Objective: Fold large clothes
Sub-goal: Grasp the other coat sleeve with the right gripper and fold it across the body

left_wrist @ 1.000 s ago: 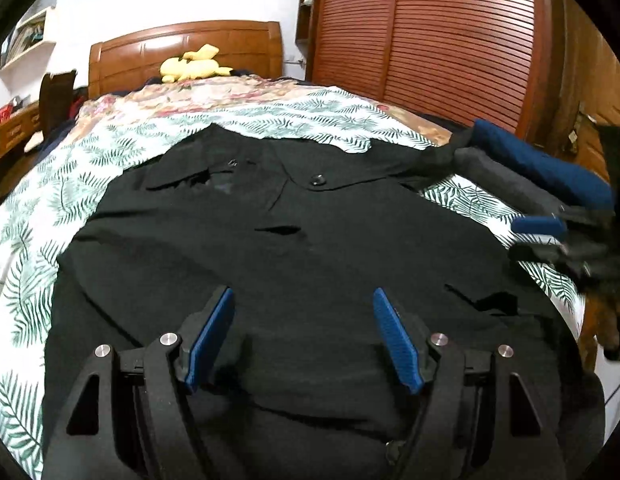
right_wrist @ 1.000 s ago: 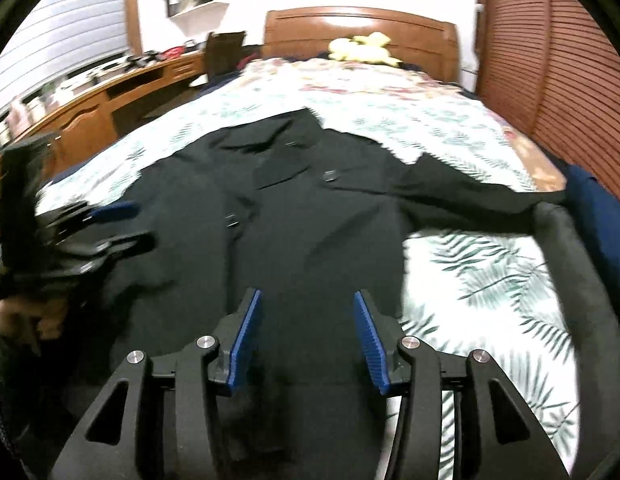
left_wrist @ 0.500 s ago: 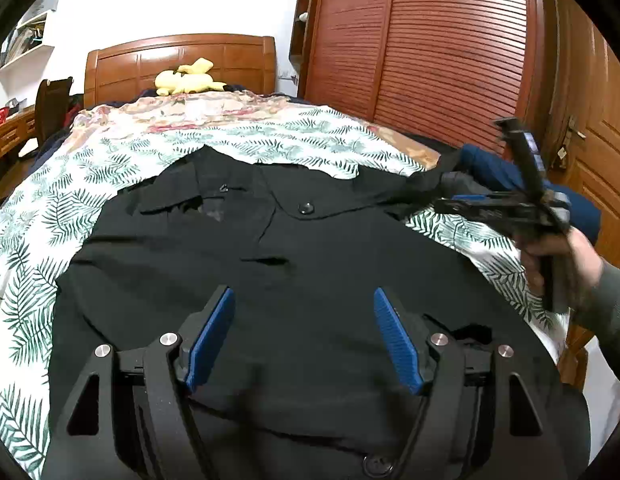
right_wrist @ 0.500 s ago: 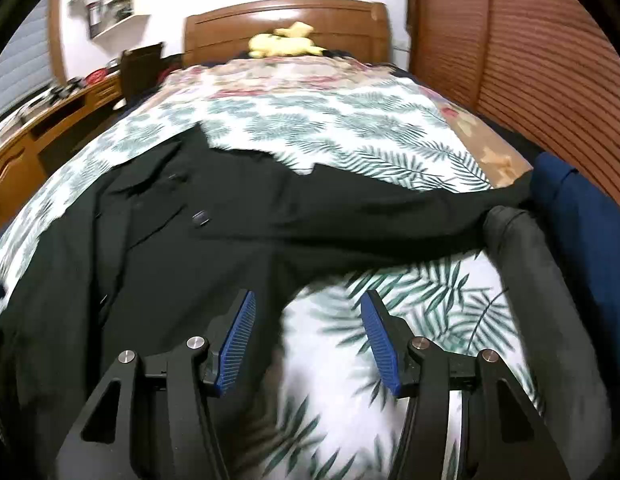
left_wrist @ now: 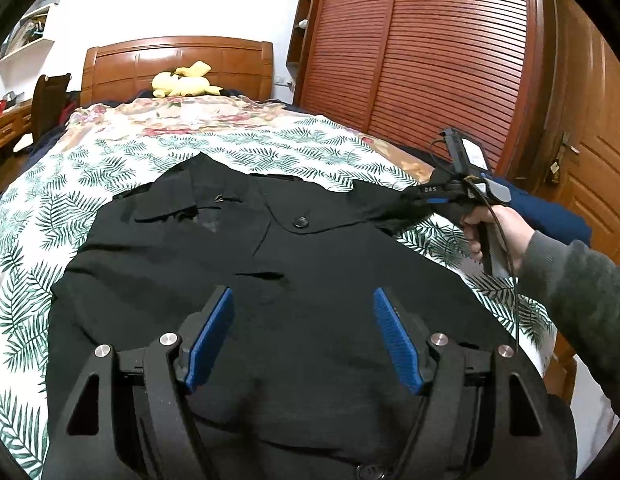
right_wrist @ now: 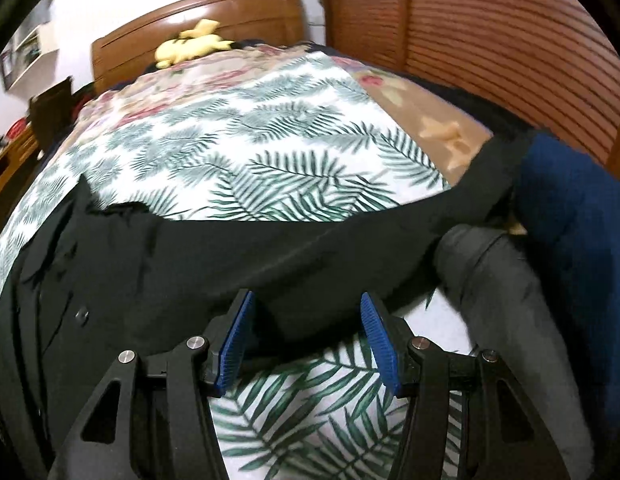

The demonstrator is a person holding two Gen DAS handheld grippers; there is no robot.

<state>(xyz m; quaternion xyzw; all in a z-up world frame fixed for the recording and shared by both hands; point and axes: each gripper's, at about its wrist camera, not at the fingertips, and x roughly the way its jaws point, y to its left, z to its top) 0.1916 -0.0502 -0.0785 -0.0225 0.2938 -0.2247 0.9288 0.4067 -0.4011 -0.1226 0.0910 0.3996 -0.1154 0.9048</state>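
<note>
the black coat [left_wrist: 237, 280] lies spread flat, front up, on the leaf-print bedspread [left_wrist: 37, 216] of the bed, collar toward the headboard [left_wrist: 177, 64], body running down toward me. as far as i can see nothing is folded yet: the body is still full width and the right sleeve [right_wrist: 310, 256] stretches straight out sideways to the bed's edge, its cuff end near the dark blue garment [right_wrist: 570, 216] and the grey garment [right_wrist: 506, 288] piled there. i cannot make out the left sleeve as a separate shape.

my left gripper [left_wrist: 301, 336] hovers over the lower middle of the coat, jaws wide apart and holding nothing; only black cloth shows below them, and i cannot tell if the tips touch it. my right gripper [right_wrist: 305, 336] is out over the right sleeve, roughly midway along it. its jaws have just been opening a little and stand about half apart; the lower edge of the sleeve lies in the gap between them, but the pads are not pressing on it, so it holds nothing. in the left wrist view my right hand [left_wrist: 494, 232] sits at the sleeve's outer part.

so i judge this as the very start: the first sleeve still has to be gripped and brought in over the chest, then the other side, then the body folded up.
</note>
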